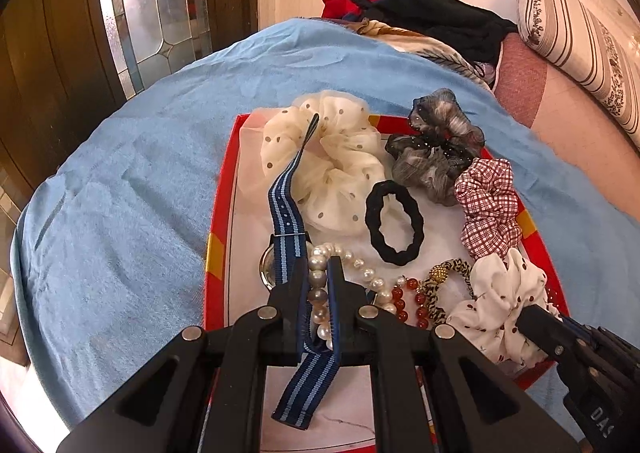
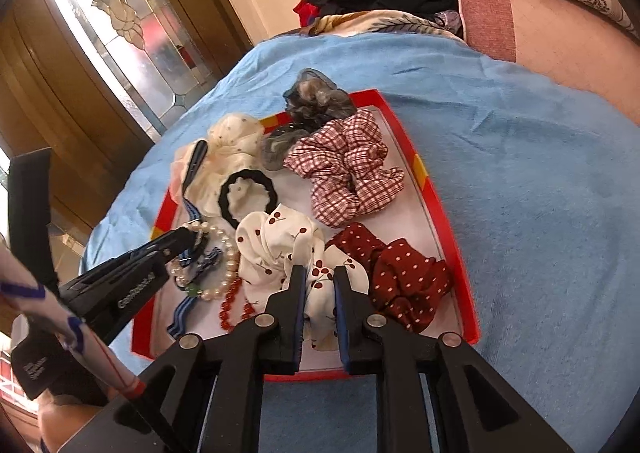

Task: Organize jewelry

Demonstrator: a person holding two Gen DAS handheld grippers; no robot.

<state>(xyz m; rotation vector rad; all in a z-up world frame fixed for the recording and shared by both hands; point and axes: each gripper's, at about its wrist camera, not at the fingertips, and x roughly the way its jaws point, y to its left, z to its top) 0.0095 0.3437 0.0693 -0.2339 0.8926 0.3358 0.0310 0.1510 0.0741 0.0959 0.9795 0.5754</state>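
Note:
A red-rimmed tray lies on a blue blanket and holds scrunchies, bracelets and a watch. My left gripper is closed around the pearl bracelet and the watch's blue striped strap. My right gripper is shut on the white cherry-print scrunchie, which also shows in the left wrist view. A red bead bracelet, a leopard-print band, a black hair tie and cream, grey, red-checked and dark red dotted scrunchies lie in the tray.
The blue blanket covers the bed around the tray. Folded dark and red clothes lie at the far end. A striped bolster lies at the right. A wooden door with leaded glass stands at the left.

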